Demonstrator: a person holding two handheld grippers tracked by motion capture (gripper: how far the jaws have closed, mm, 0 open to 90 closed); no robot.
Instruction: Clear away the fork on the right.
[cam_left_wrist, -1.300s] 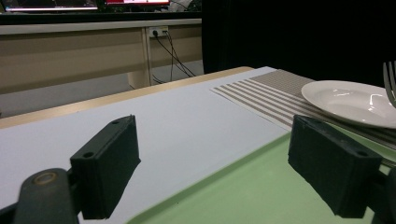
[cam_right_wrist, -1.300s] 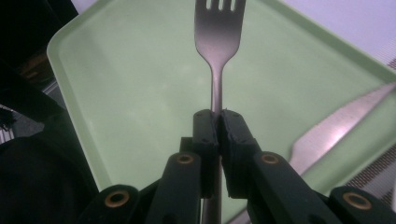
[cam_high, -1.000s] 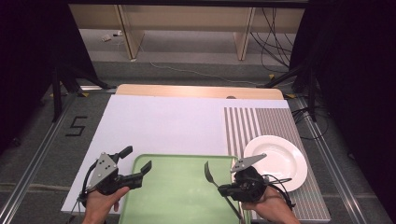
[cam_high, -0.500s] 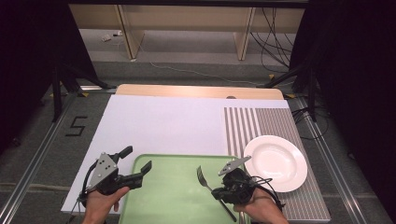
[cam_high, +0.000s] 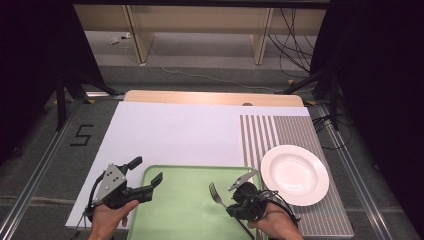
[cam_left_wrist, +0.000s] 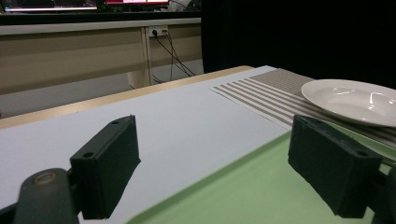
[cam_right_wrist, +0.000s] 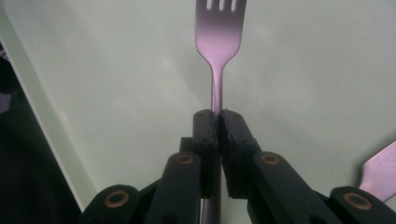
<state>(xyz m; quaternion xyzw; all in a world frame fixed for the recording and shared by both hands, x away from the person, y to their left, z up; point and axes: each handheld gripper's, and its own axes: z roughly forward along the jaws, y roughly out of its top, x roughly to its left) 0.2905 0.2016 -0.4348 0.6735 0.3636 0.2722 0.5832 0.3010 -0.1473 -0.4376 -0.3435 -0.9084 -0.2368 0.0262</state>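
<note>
Fork (cam_high: 216, 193) is being clamped by the neck in the right gripper (cam_right_wrist: 219, 122), tines pointing away along the jaws, over the green tray (cam_high: 185, 210). Left gripper (cam_high: 146, 178) is being held wide and empty at the tray's left edge.

A wooden table (cam_high: 210, 97) is covered by a white sheet (cam_high: 175, 135), with a grey-and-white striped mat (cam_high: 280, 132) laid along its right side. A green tray (cam_high: 185, 210) is set at the near edge, and 1 white plate (cam_high: 295, 174) is placed on the striped mat just beside it.
</note>
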